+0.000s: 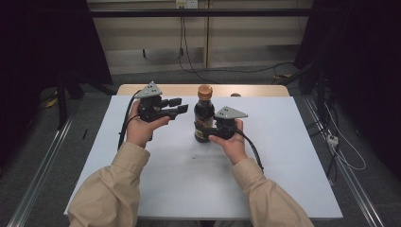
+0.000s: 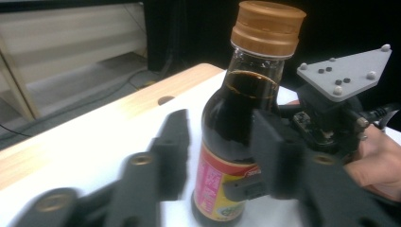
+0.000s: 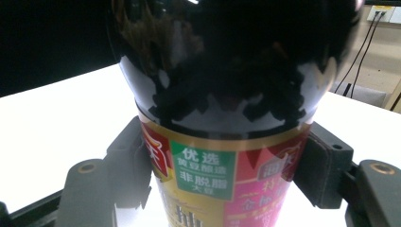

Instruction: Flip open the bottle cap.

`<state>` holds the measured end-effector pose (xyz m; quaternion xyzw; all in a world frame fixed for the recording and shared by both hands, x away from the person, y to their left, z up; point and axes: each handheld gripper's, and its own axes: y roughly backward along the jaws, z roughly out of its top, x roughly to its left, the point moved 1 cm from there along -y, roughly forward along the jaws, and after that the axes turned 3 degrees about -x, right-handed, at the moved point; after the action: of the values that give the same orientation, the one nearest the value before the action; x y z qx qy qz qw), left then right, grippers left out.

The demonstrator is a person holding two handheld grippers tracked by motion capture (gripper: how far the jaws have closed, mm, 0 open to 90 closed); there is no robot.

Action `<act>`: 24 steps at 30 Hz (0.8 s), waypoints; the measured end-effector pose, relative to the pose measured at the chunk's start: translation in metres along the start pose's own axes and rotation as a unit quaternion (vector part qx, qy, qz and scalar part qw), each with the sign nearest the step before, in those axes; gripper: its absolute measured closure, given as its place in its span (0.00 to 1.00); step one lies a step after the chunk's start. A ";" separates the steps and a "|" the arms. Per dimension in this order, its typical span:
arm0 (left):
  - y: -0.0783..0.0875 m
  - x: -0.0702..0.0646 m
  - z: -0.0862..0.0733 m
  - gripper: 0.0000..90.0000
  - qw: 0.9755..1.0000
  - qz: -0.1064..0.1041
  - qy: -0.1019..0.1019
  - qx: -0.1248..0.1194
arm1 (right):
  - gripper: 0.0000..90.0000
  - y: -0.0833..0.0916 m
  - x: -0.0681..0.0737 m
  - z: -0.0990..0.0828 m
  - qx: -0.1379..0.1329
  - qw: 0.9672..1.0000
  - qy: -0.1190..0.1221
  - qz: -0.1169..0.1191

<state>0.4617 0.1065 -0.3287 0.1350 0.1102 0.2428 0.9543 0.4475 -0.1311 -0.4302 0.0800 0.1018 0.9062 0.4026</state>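
Note:
A dark sauce bottle [image 1: 204,112] with an orange-brown cap [image 2: 268,27] and a red and yellow label [image 3: 222,182] stands upright near the middle of the white table [image 1: 283,142]. My right gripper [image 1: 206,130] is shut on its lower body from the right, one black jaw on each side of the label in the right gripper view. My left gripper [image 1: 179,108] hangs a little above the table to the bottle's left, pointing at its upper part, open with nothing between the jaws. In the left gripper view the bottle [image 2: 239,118] stands beyond the blurred fingers [image 2: 172,146].
A wooden strip [image 1: 170,89] runs along the table's far edge. Dark curtains [image 1: 42,42] hang on both sides, and cables [image 1: 345,156] trail over the floor at the right and behind. White table surface lies on all sides of the bottle.

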 end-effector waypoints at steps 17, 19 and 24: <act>-0.010 -0.008 0.029 1.00 1.000 -0.019 -0.002 0.015 | 0.34 0.000 0.000 0.000 -0.001 1.000 0.000 0.000; -0.011 -0.008 0.035 1.00 1.000 -0.020 0.000 0.019 | 0.34 0.000 0.000 0.000 -0.001 1.000 0.001 0.001; -0.015 -0.008 0.043 1.00 0.999 -0.021 0.004 0.029 | 0.34 0.000 -0.001 0.000 0.002 1.000 0.000 0.001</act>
<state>0.4735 0.0812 -0.2915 0.1594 0.1242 0.2196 0.9544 0.4479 -0.1314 -0.4304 0.0809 0.1033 0.9065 0.4013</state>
